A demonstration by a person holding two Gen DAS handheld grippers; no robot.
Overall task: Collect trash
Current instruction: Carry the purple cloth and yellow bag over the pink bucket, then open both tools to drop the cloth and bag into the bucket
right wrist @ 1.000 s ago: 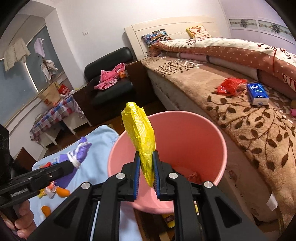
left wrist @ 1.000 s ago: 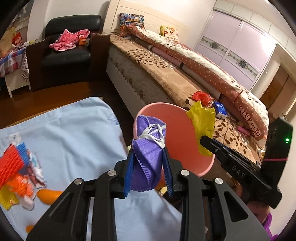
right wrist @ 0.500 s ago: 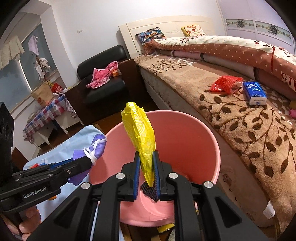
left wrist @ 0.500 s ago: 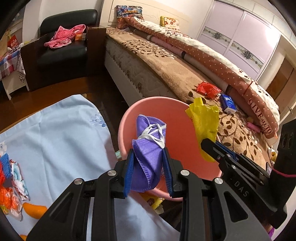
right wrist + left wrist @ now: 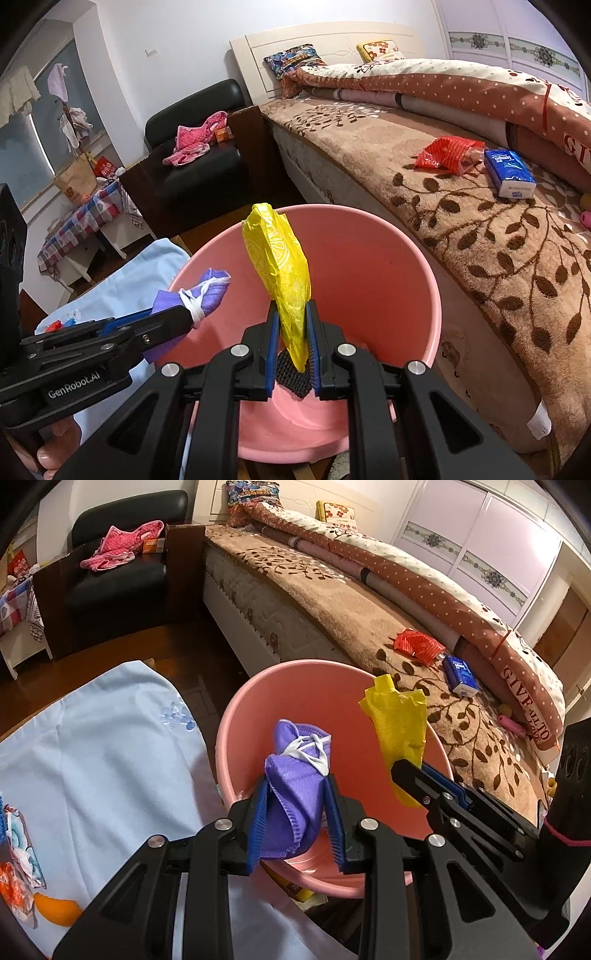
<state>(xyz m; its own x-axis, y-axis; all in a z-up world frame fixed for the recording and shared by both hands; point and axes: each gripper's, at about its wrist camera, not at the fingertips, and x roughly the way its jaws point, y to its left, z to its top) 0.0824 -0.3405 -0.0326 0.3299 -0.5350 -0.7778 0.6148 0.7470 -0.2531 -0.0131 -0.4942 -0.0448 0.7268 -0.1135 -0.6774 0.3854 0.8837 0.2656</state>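
The purple face mask (image 5: 295, 790), folded with its white ear loops knotted on top, sits centre-low in the left wrist view, pinched between the blue pads of the left gripper (image 5: 295, 823), whose jaws are narrow and closed on the fabric. The yellow plastic wrapper (image 5: 279, 273) stands upright at the centre of the right wrist view, clamped low down by the right gripper (image 5: 291, 350), jaws likewise drawn in tight on it. Both pieces hang over the open mouth of the pink bin (image 5: 406, 280), which fills the middle of each frame; this placement appears deliberate, so that a release would drop each item inside rather than on the rim. A dark mesh scrap (image 5: 291, 376) already lies in the bin, seen just beneath the right gripper. Outward from the bin: the light blue cloth (image 5: 110, 760) at lower left of the left view, bearing remaining litter, including an orange piece (image 5: 57, 910). On the bed (image 5: 332, 602), upper right, lie a red wrapper (image 5: 417, 644) and a blue tissue pack (image 5: 460, 670); a black armchair (image 5: 122, 572) occupies the upper left. Against the frame one second earlier, both grippers have advanced over the bin: the mask was then short of the rim and now overlaps the interior; both grips are unchanged.
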